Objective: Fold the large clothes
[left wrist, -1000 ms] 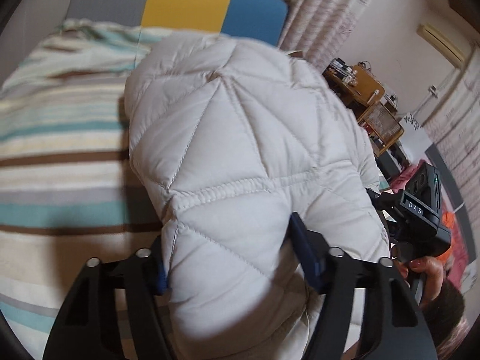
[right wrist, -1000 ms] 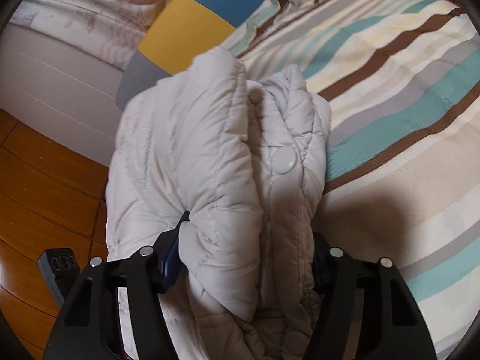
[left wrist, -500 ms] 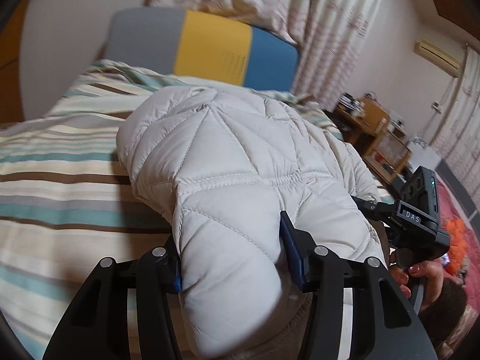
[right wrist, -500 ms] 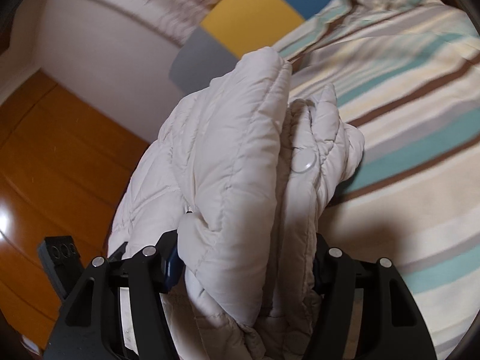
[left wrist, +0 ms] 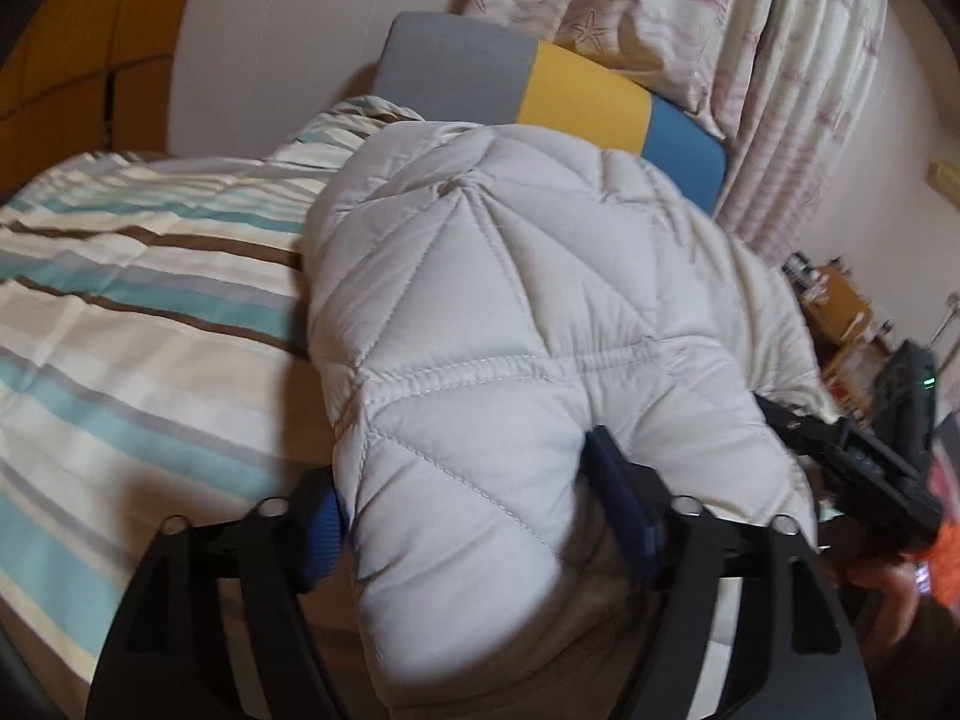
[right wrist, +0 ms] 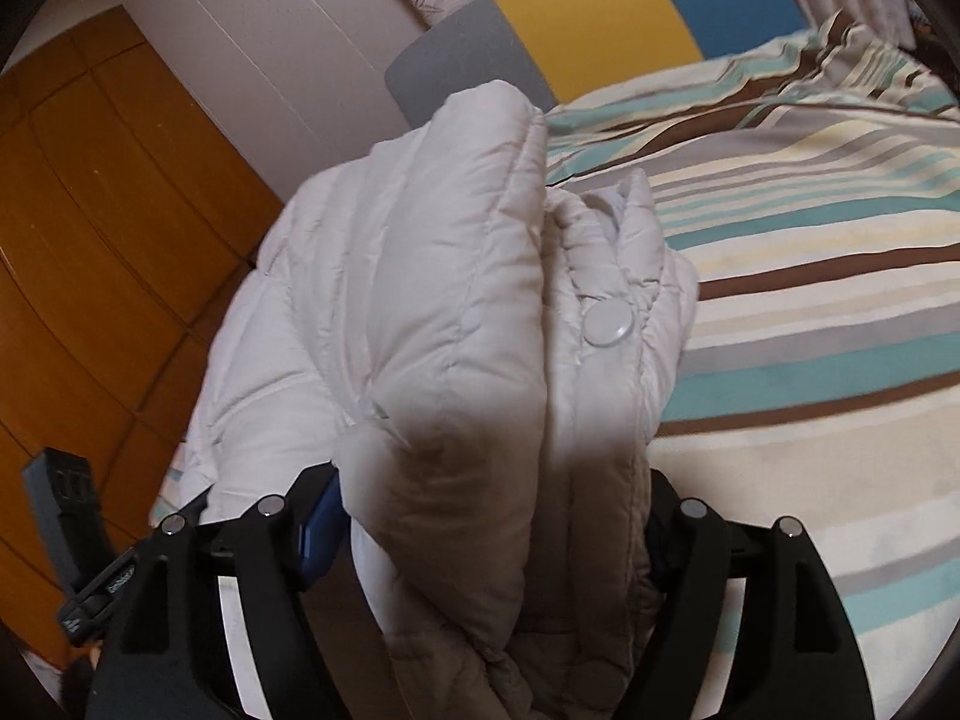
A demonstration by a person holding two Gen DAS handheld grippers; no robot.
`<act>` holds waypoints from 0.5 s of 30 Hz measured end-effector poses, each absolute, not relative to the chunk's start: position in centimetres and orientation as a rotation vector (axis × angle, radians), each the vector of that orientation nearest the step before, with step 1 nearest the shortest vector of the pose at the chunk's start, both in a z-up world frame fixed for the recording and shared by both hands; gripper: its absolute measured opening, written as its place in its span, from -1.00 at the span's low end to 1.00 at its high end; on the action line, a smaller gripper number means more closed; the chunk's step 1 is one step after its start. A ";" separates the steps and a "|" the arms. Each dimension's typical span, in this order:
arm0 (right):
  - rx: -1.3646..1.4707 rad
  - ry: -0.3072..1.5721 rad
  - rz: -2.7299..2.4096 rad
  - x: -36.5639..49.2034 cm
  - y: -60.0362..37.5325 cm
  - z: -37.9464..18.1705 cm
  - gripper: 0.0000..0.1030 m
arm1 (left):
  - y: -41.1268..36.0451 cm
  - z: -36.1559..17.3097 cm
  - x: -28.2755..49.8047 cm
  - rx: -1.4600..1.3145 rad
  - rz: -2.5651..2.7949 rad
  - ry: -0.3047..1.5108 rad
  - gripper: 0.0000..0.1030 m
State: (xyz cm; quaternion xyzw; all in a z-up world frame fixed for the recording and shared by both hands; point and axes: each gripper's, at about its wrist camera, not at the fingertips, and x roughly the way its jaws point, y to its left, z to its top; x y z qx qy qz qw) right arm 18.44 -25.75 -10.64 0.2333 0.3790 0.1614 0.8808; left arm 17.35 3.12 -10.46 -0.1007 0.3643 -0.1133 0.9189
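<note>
Above the striped bedspread [left wrist: 138,300], a pale quilted puffer jacket [left wrist: 516,312] is held up by both tools. A thick fold of the jacket is clamped between the blue pads [left wrist: 621,498] of the left gripper [left wrist: 474,510], and the padded bulk bulges forward over the bedspread. A second bunched fold, with 1 round snap button [right wrist: 607,324] showing, is pinched by the right gripper [right wrist: 486,516], whose jaws are closed hard on the fabric; only 1 of its blue pads [right wrist: 318,534] is visible, the other being hidden by the cloth. Beyond the bedspread, a headboard [left wrist: 540,90] in 3 colours, grey, yellow and blue, is seen, with patterned curtains [left wrist: 750,30] behind it. To the left of the bedspread in the right wrist view, orange wooden panelling [right wrist: 90,210] is shown. The right gripper's body [left wrist: 882,456] is seen at the far right edge of the left wrist view, blurred.
</note>
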 end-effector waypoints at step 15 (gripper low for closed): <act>0.437 0.870 0.093 15.2 -27.4 -12.4 0.75 | 0.9 -11.0 17.4 -0.077 -0.183 0.806 0.76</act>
